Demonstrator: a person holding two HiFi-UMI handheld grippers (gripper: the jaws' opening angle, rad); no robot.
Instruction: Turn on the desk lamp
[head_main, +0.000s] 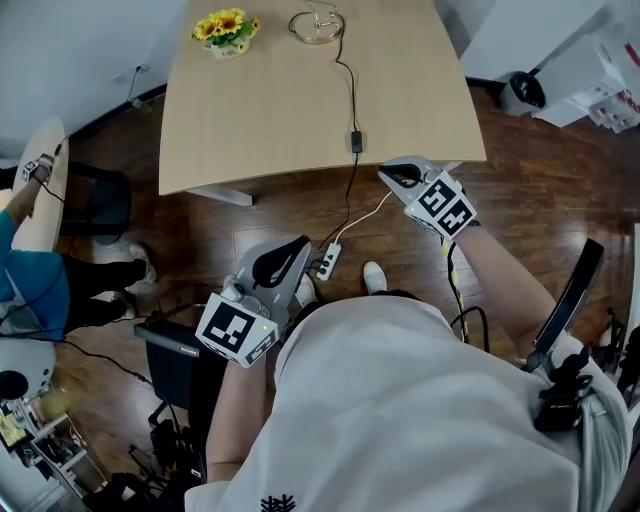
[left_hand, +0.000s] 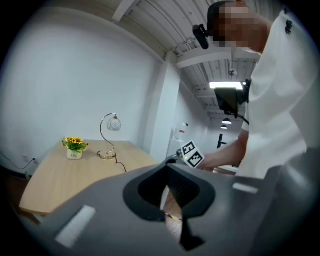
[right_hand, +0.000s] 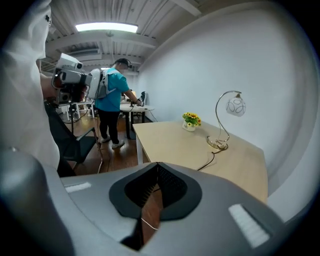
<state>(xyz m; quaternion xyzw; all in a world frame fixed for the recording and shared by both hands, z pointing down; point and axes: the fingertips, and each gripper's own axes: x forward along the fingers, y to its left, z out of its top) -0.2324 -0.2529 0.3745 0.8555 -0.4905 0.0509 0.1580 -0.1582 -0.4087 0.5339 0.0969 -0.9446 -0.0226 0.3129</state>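
Observation:
The desk lamp, a curved metal arm with a glass globe, stands at the table's far edge: its base (head_main: 318, 25) shows in the head view, the whole lamp (left_hand: 109, 139) (right_hand: 226, 119) in both gripper views. Its black cord runs across the wooden table (head_main: 270, 110), carries an inline switch (head_main: 355, 141), and drops to a power strip (head_main: 328, 262) on the floor. My left gripper (head_main: 300, 245) (left_hand: 167, 165) hangs below the table's near edge, jaws together, holding nothing. My right gripper (head_main: 388, 176) (right_hand: 157, 165) is by the table's near right corner, close to the switch, also shut and empty.
A small pot of yellow flowers (head_main: 226, 32) (left_hand: 75, 146) (right_hand: 190, 120) stands left of the lamp. A person in a teal shirt (right_hand: 112, 97) stands at another desk behind. A black chair (head_main: 175, 365) is at my left, cables lie on the wooden floor.

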